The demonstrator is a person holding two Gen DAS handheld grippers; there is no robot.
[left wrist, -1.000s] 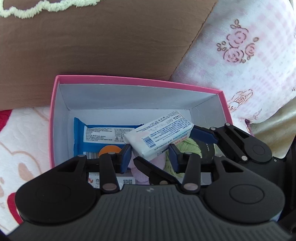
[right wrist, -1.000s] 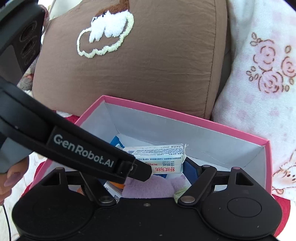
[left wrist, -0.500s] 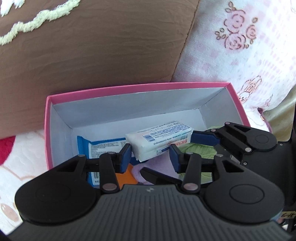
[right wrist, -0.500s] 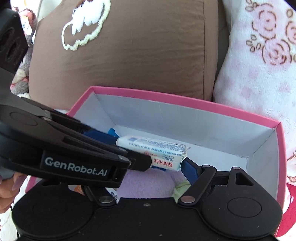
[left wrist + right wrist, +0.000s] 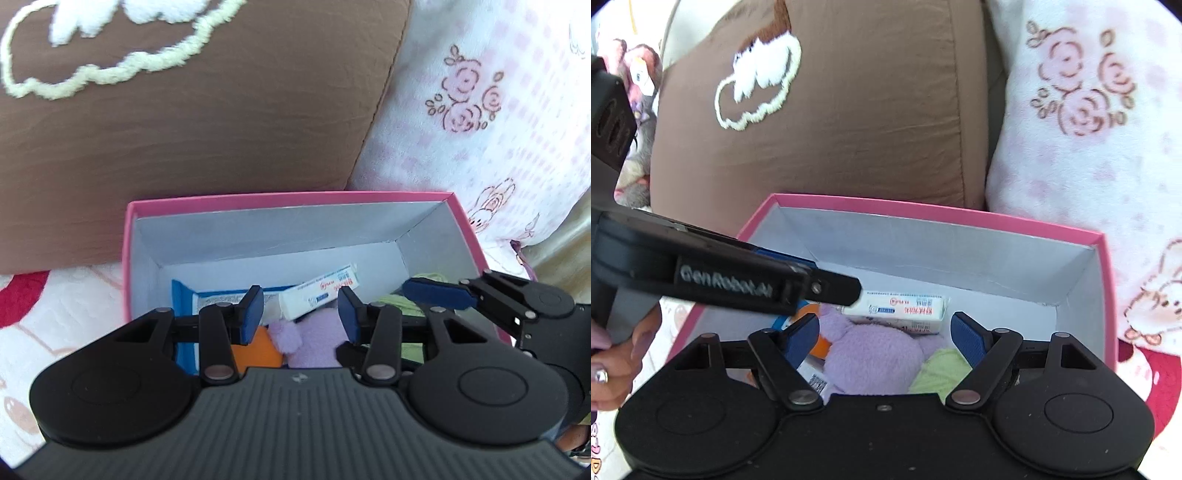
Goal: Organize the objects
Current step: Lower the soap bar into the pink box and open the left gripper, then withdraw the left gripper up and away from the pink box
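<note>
Both left fingers (image 5: 255,308) flank the white packet (image 5: 319,295), apparently without touching.

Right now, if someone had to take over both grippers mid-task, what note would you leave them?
Left gripper: jaws narrowly apart, tips at the end of the white packet; whether it grips is unclear.
Right gripper: wide open, empty, over the near end of the pink box.
Done: white packet, purple plush, green cloth item and blue packet are all inside the box.
Left: probably free the white packet, then withdraw both grippers. Nothing else loose is in view.
</note>
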